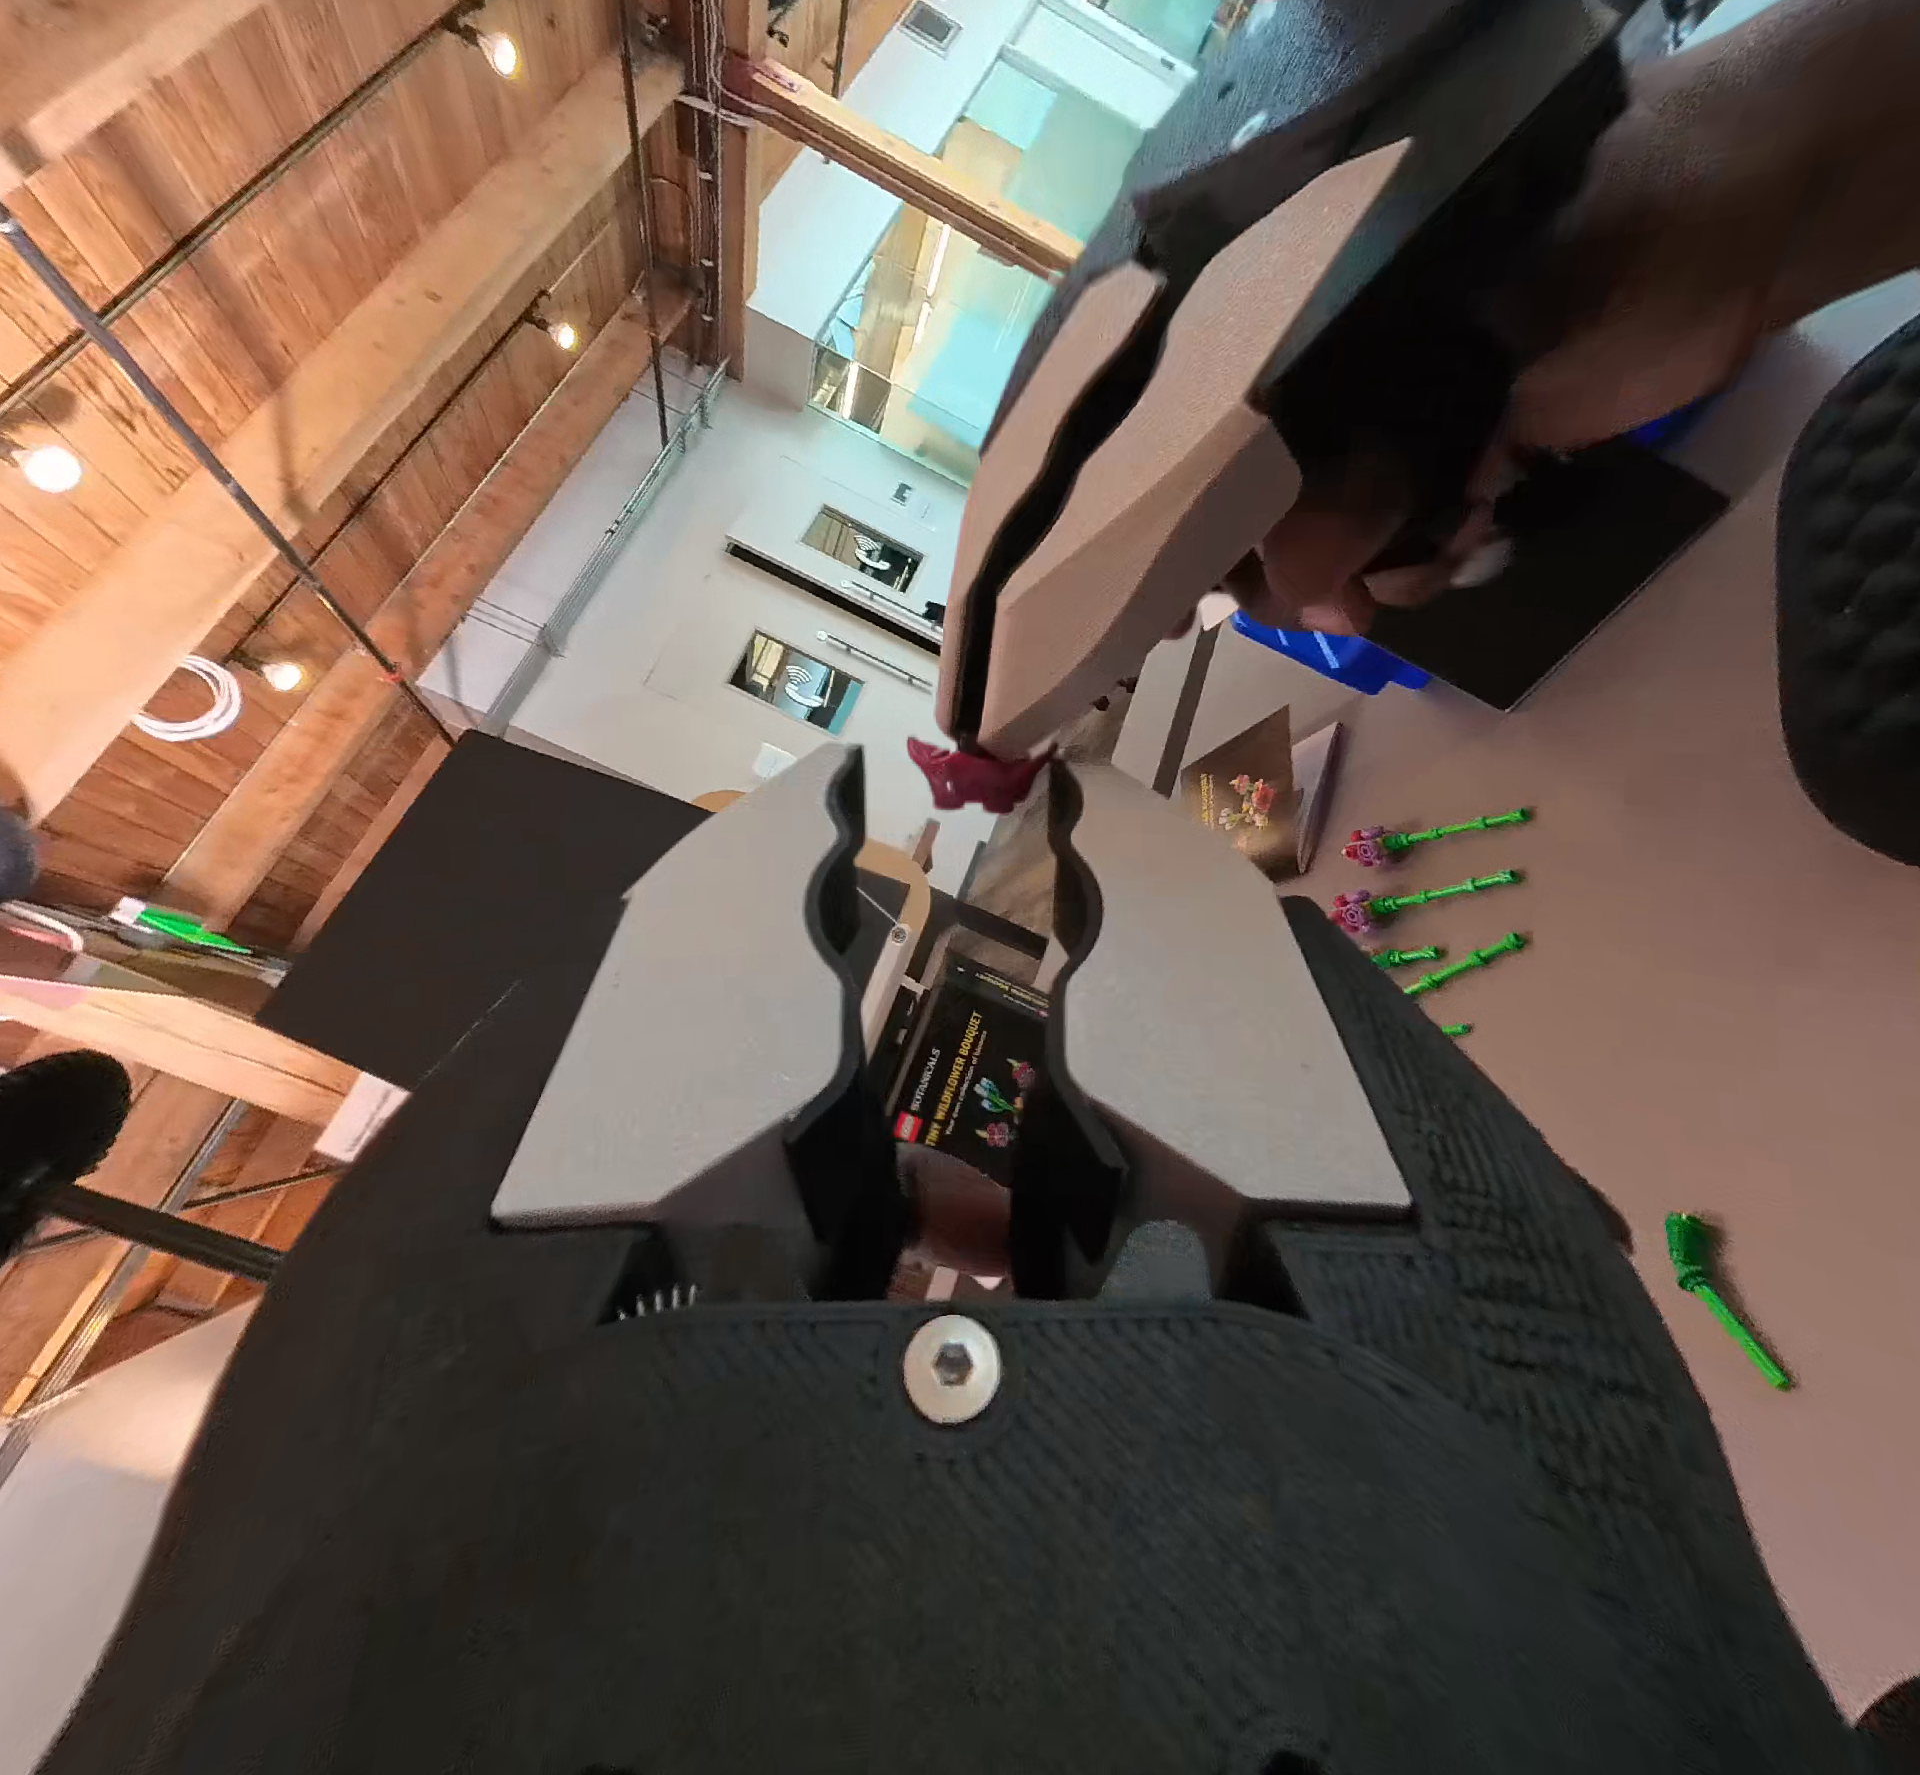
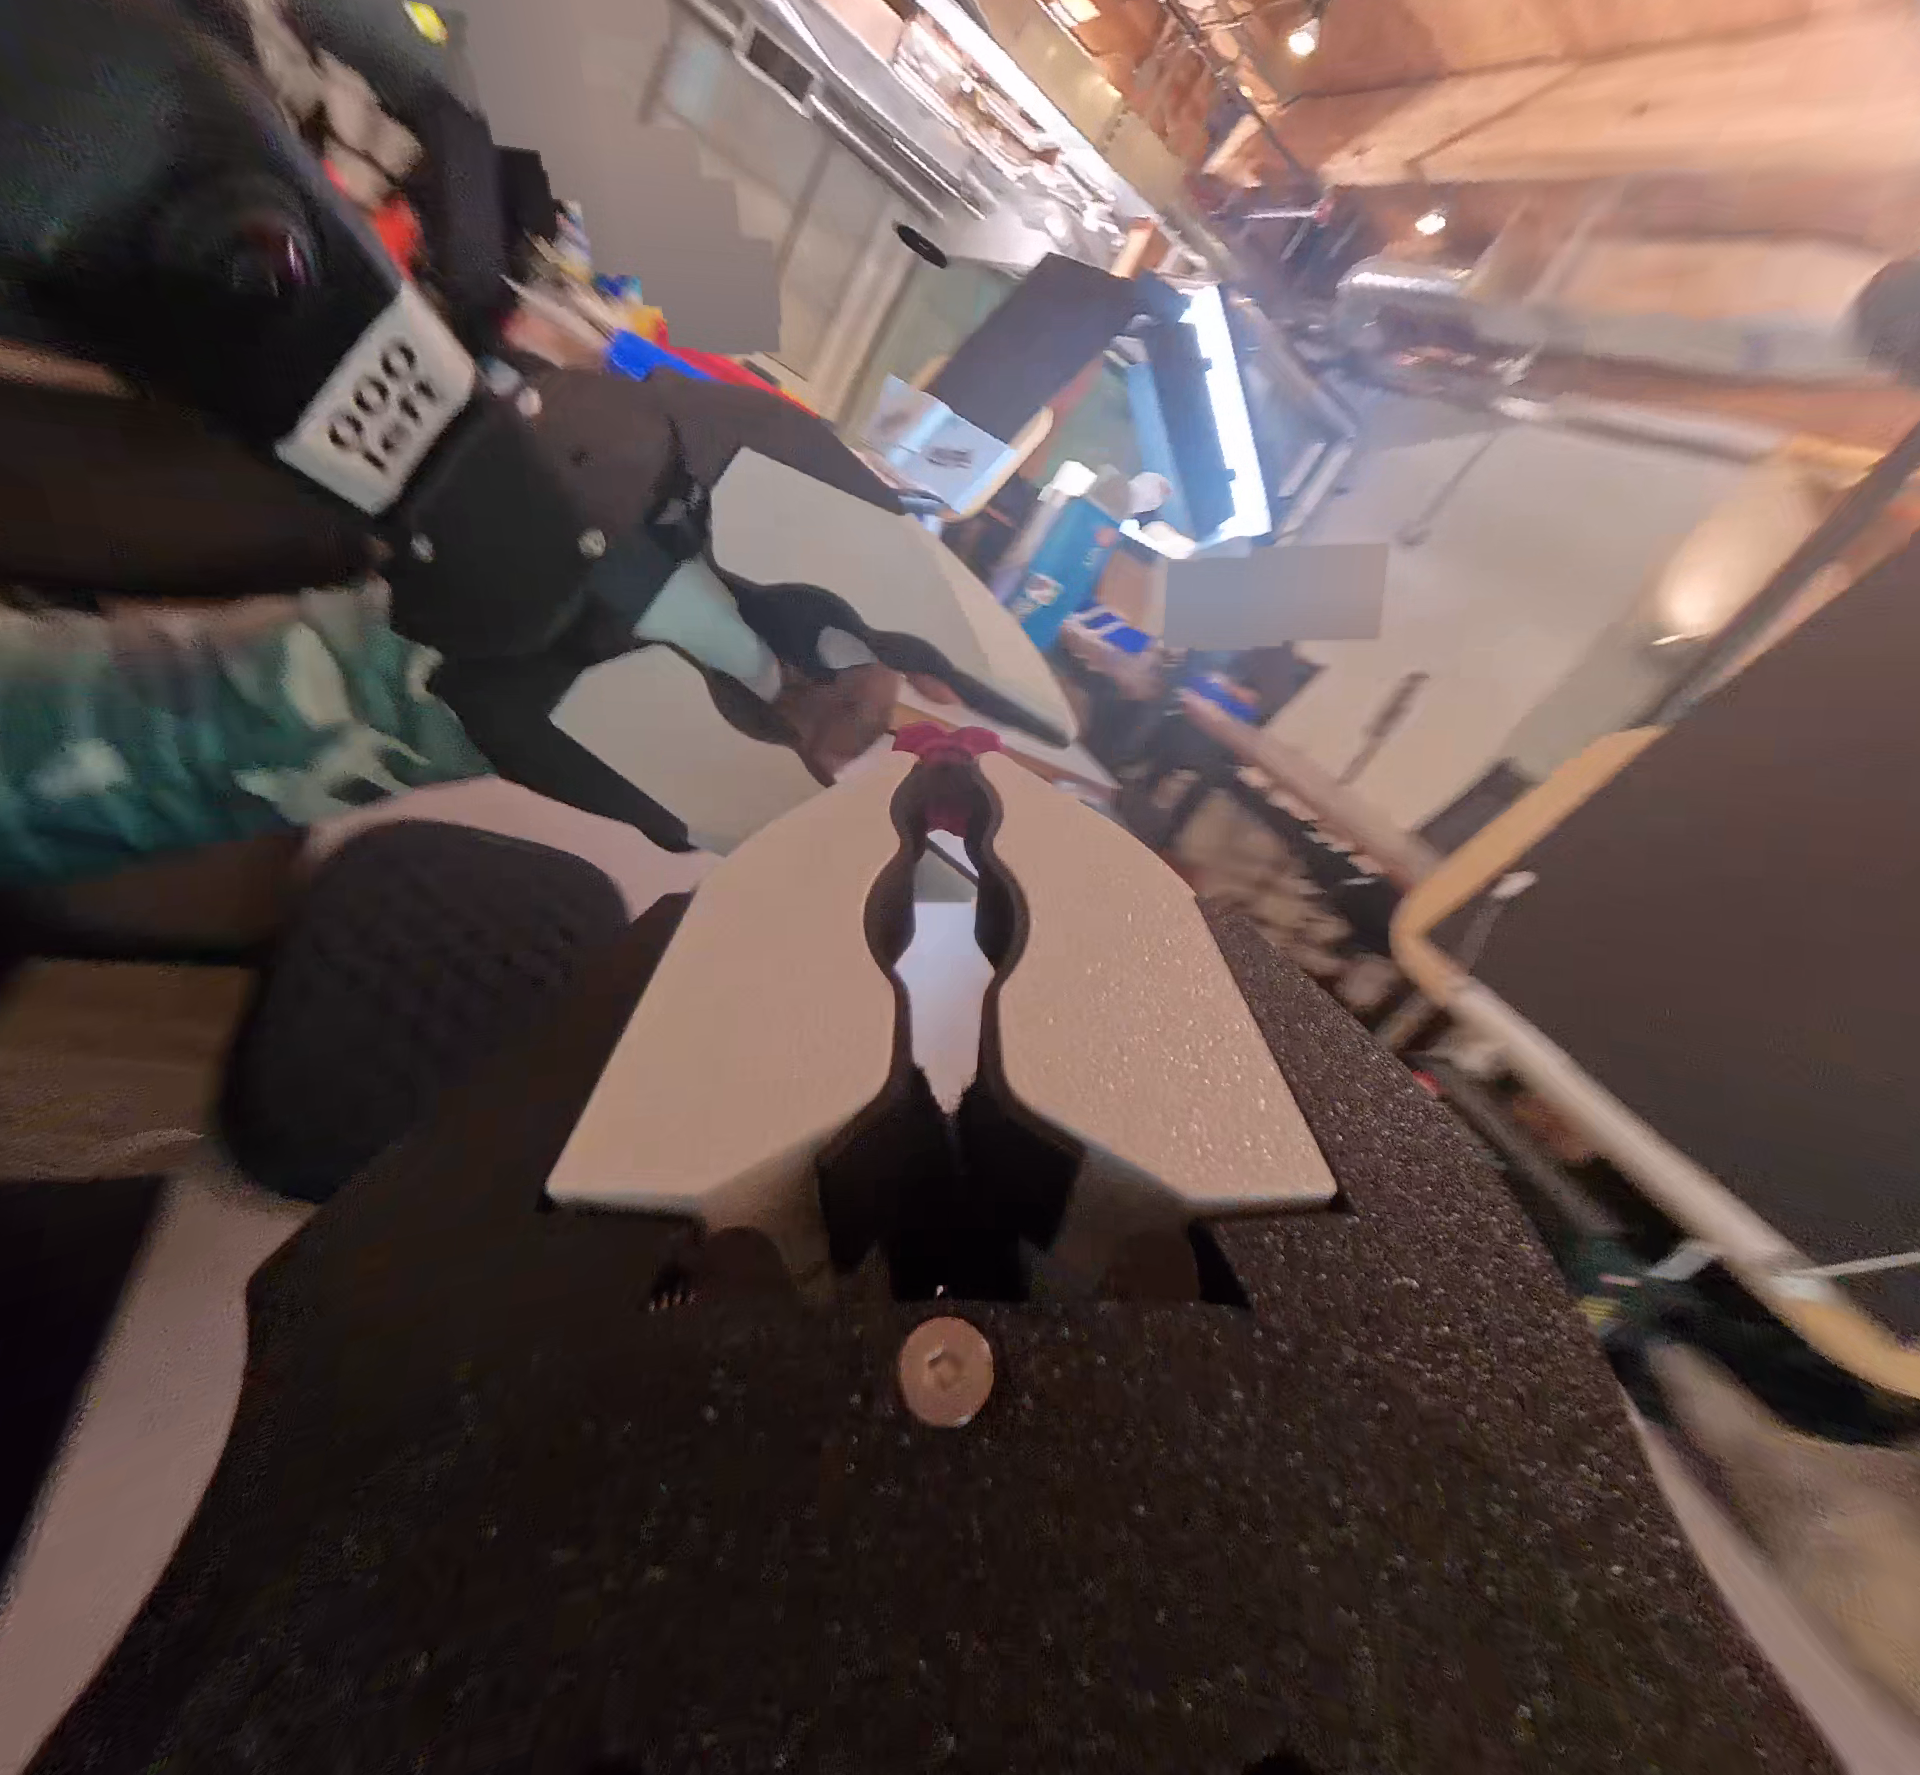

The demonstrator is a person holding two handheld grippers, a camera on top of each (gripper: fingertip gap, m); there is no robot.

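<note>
**Both tools raised, one magenta piece between them**

While my left tool [image 1: 956, 780] stands with its fingers spread wide and nothing between them, my right tool [image 2: 945, 769] is pinched on a small magenta flower piece [image 2: 943, 746] at its very tips. In the left wrist view that piece [image 1: 977, 780] sits just ahead of the left tool's tips, in line with the gap between them, close against the right-hand fingertip; I cannot tell whether it touches. The right tool [image 1: 971, 738] comes down onto it from above and to the right, its two grey fingers nearly together.

Beyond and to the right of the left tool, on the pale counter [image 1: 1662, 1050]: two green stems with purple flower heads [image 1: 1423, 837], lying side by side; below them a few bare green stem bits [image 1: 1465, 965]; nearer to me, apart from the rest, a single green stem piece [image 1: 1720, 1299]. A dark booklet [image 1: 1247, 806] lies just left of the flowered stems. A dark box with flower pictures [image 1: 966, 1071] shows through the left tool's gap. A blue bin [image 1: 1330, 660] sits behind the right tool.

Right wrist view is blurred; the left tool [image 2: 883, 686] shows at left, fingers apart.
</note>
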